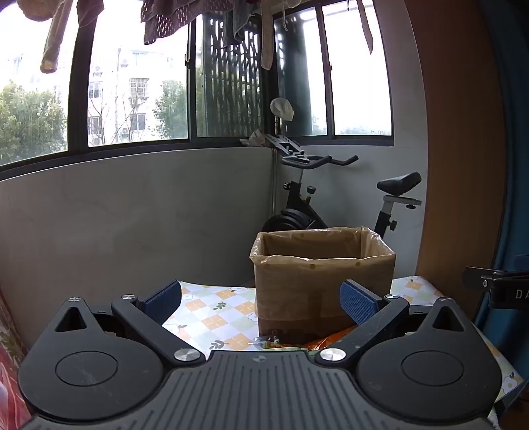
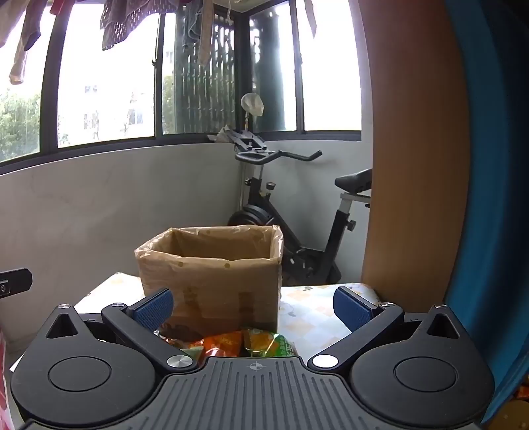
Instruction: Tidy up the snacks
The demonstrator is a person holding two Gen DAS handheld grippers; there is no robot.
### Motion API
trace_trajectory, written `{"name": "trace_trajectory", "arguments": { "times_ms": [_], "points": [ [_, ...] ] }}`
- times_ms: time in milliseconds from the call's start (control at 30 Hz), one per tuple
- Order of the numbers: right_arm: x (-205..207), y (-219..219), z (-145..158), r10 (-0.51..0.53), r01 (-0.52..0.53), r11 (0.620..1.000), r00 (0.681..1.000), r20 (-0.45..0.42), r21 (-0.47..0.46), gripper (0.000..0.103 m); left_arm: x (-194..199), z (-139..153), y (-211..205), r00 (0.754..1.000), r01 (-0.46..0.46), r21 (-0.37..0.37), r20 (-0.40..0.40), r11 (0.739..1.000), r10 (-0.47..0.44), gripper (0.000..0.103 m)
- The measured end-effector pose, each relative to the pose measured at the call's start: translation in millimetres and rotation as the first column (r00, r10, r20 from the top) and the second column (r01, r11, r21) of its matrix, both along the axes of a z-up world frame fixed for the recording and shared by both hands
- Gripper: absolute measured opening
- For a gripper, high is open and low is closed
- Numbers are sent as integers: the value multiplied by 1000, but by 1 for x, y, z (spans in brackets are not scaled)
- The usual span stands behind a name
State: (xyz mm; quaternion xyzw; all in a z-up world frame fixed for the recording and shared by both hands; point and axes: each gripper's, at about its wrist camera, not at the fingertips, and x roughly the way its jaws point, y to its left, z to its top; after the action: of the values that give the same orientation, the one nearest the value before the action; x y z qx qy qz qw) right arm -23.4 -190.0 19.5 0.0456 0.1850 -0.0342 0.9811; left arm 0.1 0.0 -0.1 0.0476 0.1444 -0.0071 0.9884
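A small surface (image 1: 211, 311) covered in a checked cloth with orange squares and leaf prints stands in an enclosed balcony. Behind it runs a grey low wall (image 1: 132, 211) under dark-framed windows (image 1: 135, 92) showing trees and a pale building. Clothes (image 1: 165, 16) hang along the top of both views. 1 exercise bike (image 1: 330, 198) stands in the corner, beside a brown wooden panel (image 1: 463, 149) and a blue curtain (image 2: 489, 165).

1 box (image 1: 324, 274), cardboard and lined with a clear plastic bag folded over its rim, sits open-topped at the far part of the surface. The snacks (image 2: 244, 342) lie in a heap on the surface just in front of the box, touching its near face; they are too hidden by the tool body to count.

2 tools show. The left hand-held gripper (image 1: 261, 297) has its 2 blue pads spread wide with nothing between them, pointing toward the box's left side. The right hand-held gripper (image 2: 253, 306) is likewise spread wide and empty, aimed at the box's right corner, above the snacks.

The right view shows the snacks clearly: orange, green and yellow packets. The left view shows only a sliver of orange and clear wrapper (image 1: 274, 342) at the box's foot. The left view also catches a black part of the other tool at its right edge, and a red patterned cloth (image 1: 10, 347) at far left
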Motion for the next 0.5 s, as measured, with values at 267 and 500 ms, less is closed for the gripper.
{"name": "trace_trajectory", "arguments": {
  "times_ms": [267, 500],
  "points": [
    [0, 0, 0, 1, -1, 1000, 1000, 0, 0, 103, 0, -1, 0, 1000, 1, 2, 0, 1000, -1, 103],
    [0, -1, 0, 0, 0, 1000, 1000, 1, 0, 103, 0, -1, -1, 1000, -2, -1, 0, 1000, 2, 103]
  ]
}}
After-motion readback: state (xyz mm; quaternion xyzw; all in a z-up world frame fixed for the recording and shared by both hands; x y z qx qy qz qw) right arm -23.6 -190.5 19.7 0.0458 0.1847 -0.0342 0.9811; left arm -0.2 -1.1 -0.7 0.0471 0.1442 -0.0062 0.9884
